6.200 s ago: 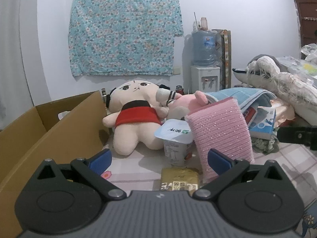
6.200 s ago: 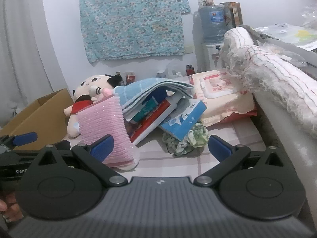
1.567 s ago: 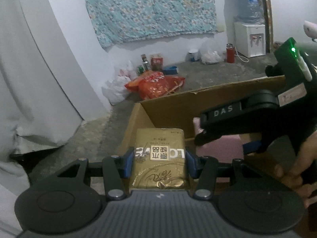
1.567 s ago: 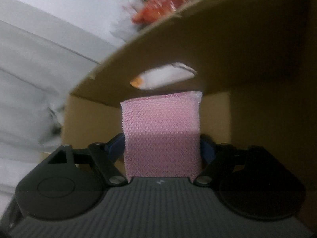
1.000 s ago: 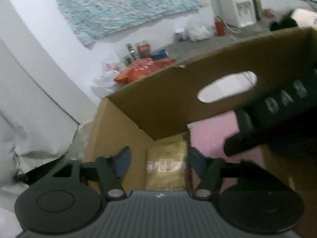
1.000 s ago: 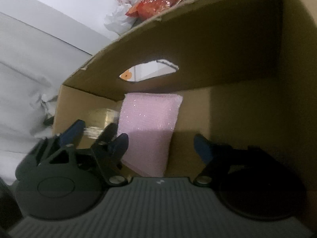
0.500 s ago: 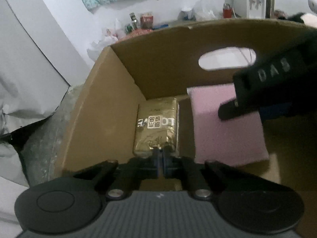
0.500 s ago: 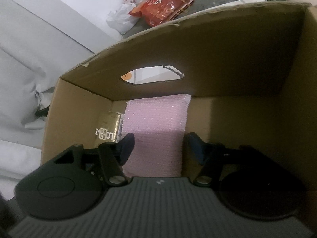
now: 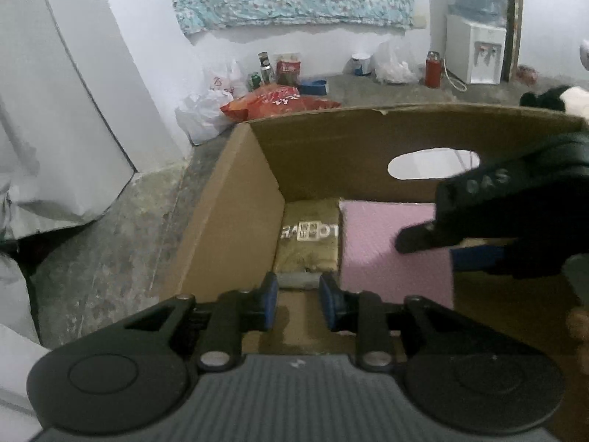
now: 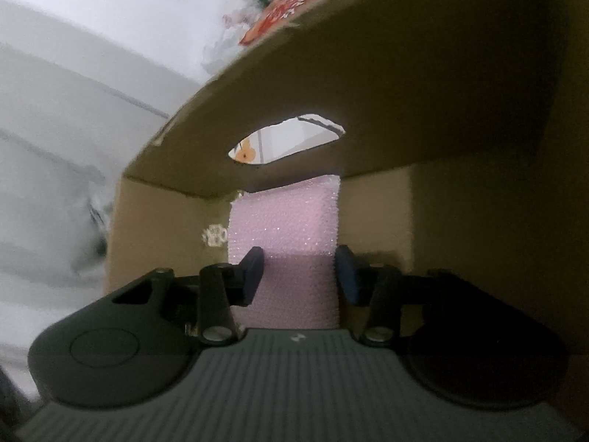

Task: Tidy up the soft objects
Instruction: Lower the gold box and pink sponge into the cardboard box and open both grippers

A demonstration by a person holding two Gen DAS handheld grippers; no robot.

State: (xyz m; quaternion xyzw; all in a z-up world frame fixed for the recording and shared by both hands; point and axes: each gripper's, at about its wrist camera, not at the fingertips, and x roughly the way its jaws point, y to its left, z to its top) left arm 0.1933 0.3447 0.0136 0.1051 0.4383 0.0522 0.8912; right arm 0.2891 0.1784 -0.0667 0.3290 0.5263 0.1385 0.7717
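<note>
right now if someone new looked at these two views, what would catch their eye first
Most striking is the open brown cardboard box with an oval hand-hole in its far wall. On its floor a gold foil packet lies by the left wall, with a flat pink textured pad right beside it. The left gripper hovers near the packet, jaws opening and empty; the right gripper hangs over the pad, jaws closing without pressing it.
</note>
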